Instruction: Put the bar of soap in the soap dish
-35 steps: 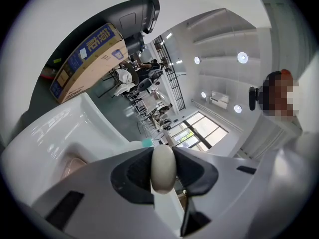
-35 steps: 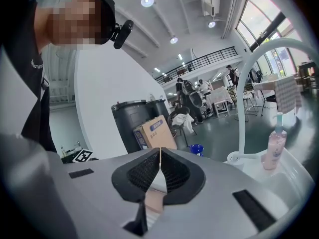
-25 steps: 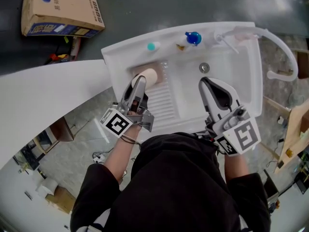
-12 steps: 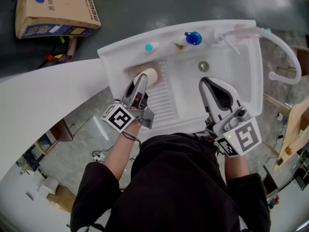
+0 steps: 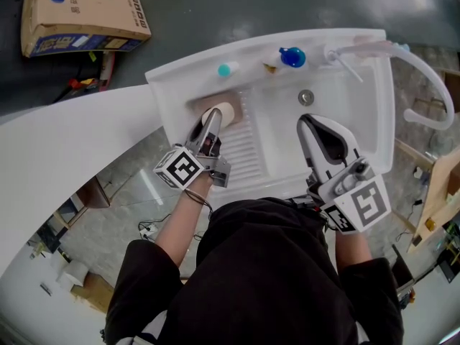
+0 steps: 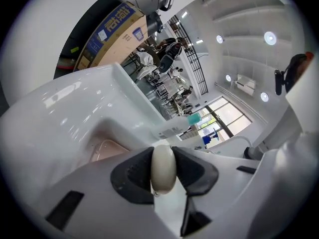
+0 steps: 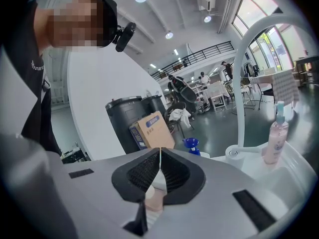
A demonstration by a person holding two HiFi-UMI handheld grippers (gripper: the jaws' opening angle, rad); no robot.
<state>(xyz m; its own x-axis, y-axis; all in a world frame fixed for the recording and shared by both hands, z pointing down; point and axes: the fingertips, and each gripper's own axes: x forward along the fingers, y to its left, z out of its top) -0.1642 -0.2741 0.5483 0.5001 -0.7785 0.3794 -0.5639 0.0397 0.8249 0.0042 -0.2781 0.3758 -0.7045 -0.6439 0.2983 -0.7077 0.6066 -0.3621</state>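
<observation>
My left fingers (image 6: pixel 132 176) pinch the bar of soap (image 6: pixel 163 167) narrowly, edge-on, with the soap dish (image 6: pixel 103 151) just ahead and left of them. If I release early, the slick bar could squirt out into the sink (image 5: pixel 345 106). My right fingers (image 7: pixel 144 176) are pressed together, empty.

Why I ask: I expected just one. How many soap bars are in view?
1: a cream oval soap bar, in the left claw over the pinkish rectangular soap dish; others may be hidden.

The white sink (image 5: pixel 359 110) (ribbed at left) carries a pinkish soap dish (image 5: pixel 201 104), a teal-capped bottle (image 5: pixel 226 70) and a blue object (image 5: pixel 292 57), perhaps a cap.
</observation>
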